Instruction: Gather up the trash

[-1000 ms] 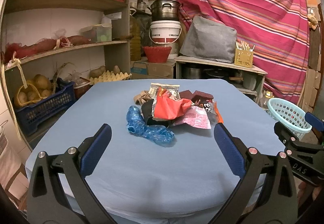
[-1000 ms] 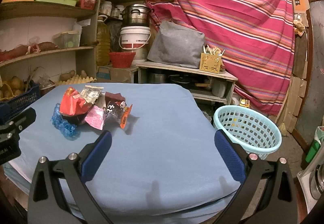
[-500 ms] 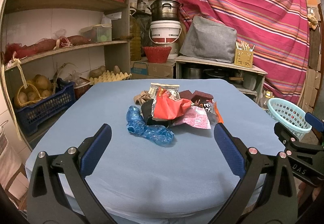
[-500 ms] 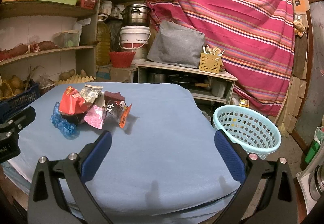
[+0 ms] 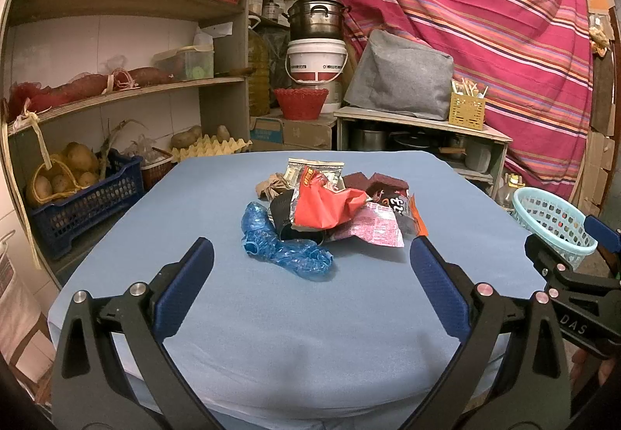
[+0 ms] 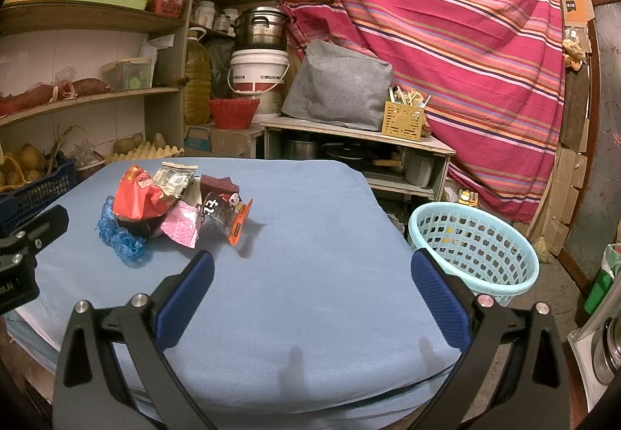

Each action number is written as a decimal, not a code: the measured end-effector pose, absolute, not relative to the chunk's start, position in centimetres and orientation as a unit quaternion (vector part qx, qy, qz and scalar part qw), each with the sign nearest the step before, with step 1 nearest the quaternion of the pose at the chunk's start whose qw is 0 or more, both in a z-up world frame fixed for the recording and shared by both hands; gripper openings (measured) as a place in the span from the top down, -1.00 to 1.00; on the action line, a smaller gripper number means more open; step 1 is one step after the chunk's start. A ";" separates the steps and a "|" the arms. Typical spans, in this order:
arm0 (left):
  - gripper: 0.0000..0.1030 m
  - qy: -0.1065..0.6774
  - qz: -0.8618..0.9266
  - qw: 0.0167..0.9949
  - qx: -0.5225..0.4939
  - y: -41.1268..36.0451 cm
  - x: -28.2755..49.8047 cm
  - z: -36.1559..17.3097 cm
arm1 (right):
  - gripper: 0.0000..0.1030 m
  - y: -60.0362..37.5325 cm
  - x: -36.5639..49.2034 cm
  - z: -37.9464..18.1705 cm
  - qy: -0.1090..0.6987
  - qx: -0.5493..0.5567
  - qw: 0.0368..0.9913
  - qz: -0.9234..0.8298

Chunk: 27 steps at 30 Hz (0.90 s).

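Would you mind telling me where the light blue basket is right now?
The light blue basket stands on the floor just off the table's right edge, clearest in the right wrist view, below the striped red cloth.

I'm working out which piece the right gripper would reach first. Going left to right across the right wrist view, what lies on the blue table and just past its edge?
Crumpled blue plastic glove → red snack bag → pink wrapper → orange-edged dark wrapper → bare blue table → light blue basket on the floor.
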State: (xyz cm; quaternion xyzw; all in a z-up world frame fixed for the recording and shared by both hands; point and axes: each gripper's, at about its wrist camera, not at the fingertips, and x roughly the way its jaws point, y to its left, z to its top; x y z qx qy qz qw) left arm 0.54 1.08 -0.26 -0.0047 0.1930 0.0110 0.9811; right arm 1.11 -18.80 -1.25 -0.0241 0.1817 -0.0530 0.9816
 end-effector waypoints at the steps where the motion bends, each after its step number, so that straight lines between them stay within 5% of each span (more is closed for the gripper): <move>1: -0.90 0.193 0.011 0.981 -0.005 1.1 0.5 -0.2 | -0.92 -18.8 1.1 -1.3 0.182 -0.025 0.982 -0.053; 27: -0.90 0.200 0.013 0.980 -0.003 1.1 0.6 -0.4 | -0.92 -19.2 1.5 -1.7 0.189 -0.022 0.980 -0.052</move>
